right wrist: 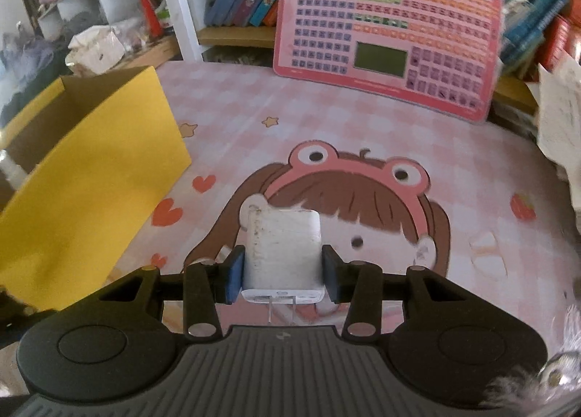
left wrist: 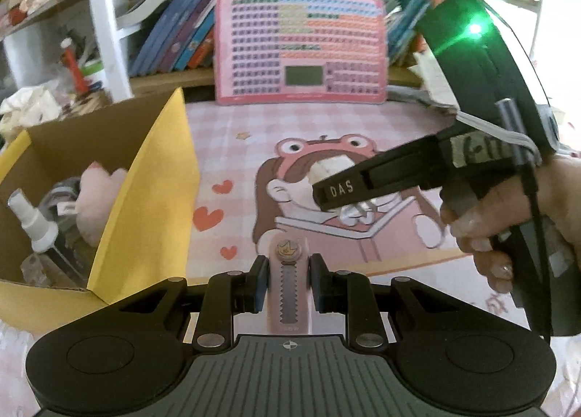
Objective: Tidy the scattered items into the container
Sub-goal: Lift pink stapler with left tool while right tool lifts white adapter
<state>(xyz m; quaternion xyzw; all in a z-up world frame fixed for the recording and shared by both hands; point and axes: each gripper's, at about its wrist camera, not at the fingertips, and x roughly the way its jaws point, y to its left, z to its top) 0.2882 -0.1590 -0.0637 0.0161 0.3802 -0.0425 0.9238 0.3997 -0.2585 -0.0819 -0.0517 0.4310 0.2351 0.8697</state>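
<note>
Left gripper [left wrist: 288, 284] clamped on a pink utility knife [left wrist: 289, 288], serrated slider facing up, held above the pink cartoon desk mat [left wrist: 232, 133]. Right gripper [right wrist: 281, 273] clamped on a white USB charger [right wrist: 283, 253] (2 prongs point back toward the camera), also off the mat. Yellow cardboard box [left wrist: 152, 177] sits at the mat's left edge, flaps up; inside: white spray bottle [left wrist: 34, 222], pink plush [left wrist: 96, 199]. Pink keypad tablet [right wrist: 388, 35] leans against the bookshelf behind.
</note>
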